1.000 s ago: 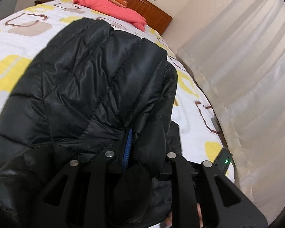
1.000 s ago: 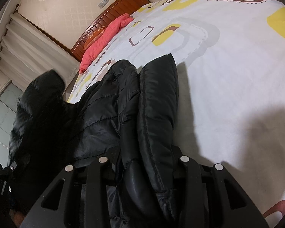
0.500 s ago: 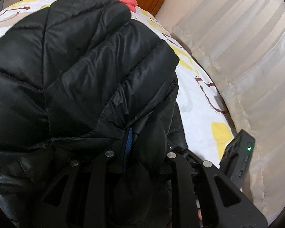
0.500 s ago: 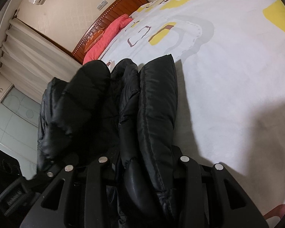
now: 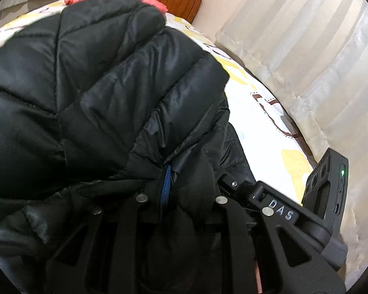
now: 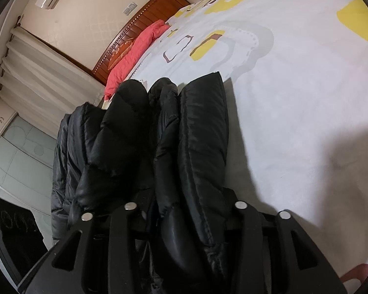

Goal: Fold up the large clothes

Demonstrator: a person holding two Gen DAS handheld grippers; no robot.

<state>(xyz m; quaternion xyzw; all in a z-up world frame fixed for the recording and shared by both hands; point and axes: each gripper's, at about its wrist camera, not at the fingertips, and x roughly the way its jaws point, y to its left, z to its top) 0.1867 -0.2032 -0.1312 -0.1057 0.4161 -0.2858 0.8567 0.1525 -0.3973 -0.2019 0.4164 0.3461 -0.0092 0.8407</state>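
Since the earlier frames, a quilted panel of the black down jacket (image 5: 105,93) has been carried across by the left tool (image 5: 181,196) until it fills most of the left wrist view; in the right wrist view the same panel is now seen laid over toward the sleeve side. The jaws of the right tool (image 6: 184,210) have just been opening, with a thick roll of jacket fabric between them.

Nearest the left camera, the left tool is seen clenched on a gathered fold of the jacket, beside a blue zip edge (image 5: 166,183). The body of the other handheld device (image 5: 328,196), with a green light, is seen just to the right of it. Nearest the right camera, padded folds are seen lying between the right fingers; whether the pads press on them cannot be told, as the fabric hides the contact.

Beyond the tools, the jacket is found lying on the bed (image 6: 294,85), over a white cover with yellow and brown shapes. Farther off, a red quilt (image 6: 135,56) and a wooden headboard (image 6: 144,19) are noted.

Progress is judged partial: one side fold is brought over lengthwise. Release, flattening and a crosswise fold appear outstanding.
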